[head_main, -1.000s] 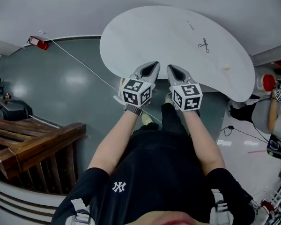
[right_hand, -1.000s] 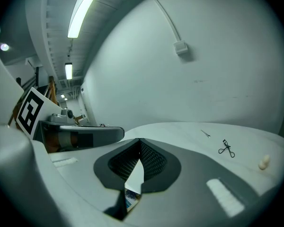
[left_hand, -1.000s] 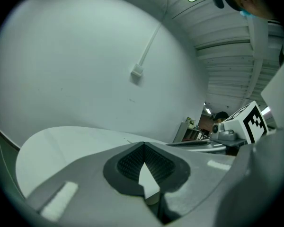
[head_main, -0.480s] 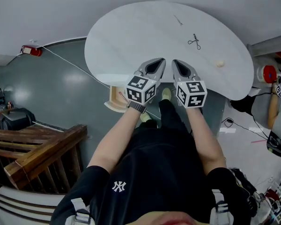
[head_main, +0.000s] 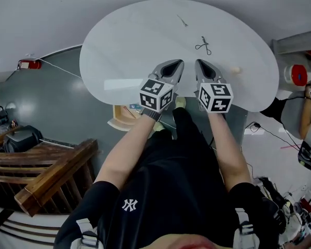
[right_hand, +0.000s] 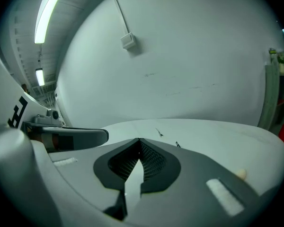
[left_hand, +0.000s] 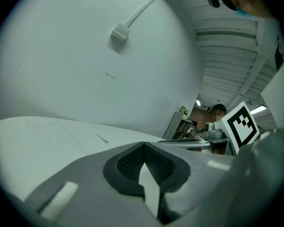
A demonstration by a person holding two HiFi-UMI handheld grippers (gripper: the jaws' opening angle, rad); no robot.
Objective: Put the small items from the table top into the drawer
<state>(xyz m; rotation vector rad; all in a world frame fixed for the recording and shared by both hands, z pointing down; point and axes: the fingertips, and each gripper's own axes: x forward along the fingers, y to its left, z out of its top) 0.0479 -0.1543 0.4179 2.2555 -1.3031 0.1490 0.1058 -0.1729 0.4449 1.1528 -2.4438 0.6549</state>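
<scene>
Small items lie on the white counter (head_main: 135, 45), none picked yet: thin pin (head_main: 182, 21) far side, dark scissors-like item (head_main: 202, 44) mid, pale round bit (head_main: 236, 70) near the right edge. The drawer (head_main: 119, 123) is open below the near-left edge. Left hand-held gripper (head_main: 175, 65) and right hand-held gripper (head_main: 202, 65) are both closed and empty, over the near edge. Risk: the flat pin skids on the smooth top under the jaws, the round bit rolls off, or a drop misses the drawer. Writing: "NY" logo on shirt (head_main: 129, 205); the marker cubes carry only patterns.
</scene>
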